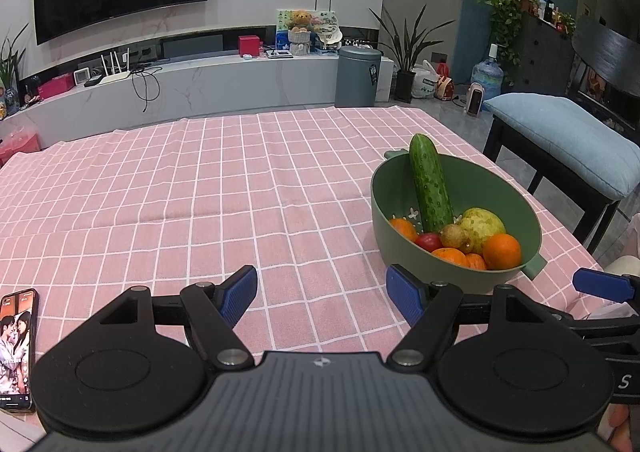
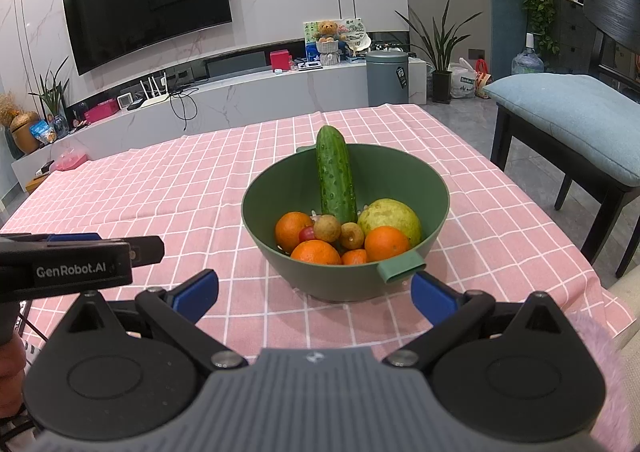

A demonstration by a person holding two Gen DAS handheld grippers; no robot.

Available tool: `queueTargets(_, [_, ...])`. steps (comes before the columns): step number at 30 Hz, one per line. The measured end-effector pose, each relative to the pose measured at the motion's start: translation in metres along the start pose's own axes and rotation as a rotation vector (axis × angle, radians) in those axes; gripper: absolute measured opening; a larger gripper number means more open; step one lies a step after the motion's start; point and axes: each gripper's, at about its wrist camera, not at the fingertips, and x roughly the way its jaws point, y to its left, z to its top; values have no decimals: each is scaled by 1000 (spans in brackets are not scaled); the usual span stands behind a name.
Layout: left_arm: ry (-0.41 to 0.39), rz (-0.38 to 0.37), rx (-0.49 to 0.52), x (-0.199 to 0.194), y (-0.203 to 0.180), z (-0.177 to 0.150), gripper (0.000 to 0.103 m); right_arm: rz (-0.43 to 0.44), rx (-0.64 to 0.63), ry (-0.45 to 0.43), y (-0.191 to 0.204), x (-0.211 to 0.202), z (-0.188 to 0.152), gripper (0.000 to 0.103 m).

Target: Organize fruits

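Note:
A green colander bowl (image 2: 432, 188) stands on the pink checked tablecloth (image 2: 160, 192). Inside it a cucumber (image 2: 335, 176) leans upright, with several oranges (image 2: 386, 242), a pale green guava (image 2: 394, 214), small brown longans (image 2: 327, 228) and a red tomato (image 2: 307, 233). My right gripper (image 2: 314, 294) is open just in front of the bowl, nothing between its blue pads. In the left wrist view the bowl (image 1: 496, 180) sits to the right with the cucumber (image 1: 430, 184). My left gripper (image 1: 322, 294) is open over bare cloth (image 1: 200, 192), left of the bowl.
A phone (image 1: 16, 348) with a lit screen lies at the table's near left edge. A chair with a blue cushion (image 2: 572, 120) stands right of the table. Behind are a TV wall, a low cabinet and a grey bin (image 2: 387, 78). The left gripper's body (image 2: 76, 262) shows at the left.

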Motion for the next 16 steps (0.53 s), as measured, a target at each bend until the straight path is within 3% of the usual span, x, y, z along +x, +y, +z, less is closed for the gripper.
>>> queueTargets(16, [-6,-11,-19,-3,4,1,89,-1,-3,5,-1,1,-1,99])
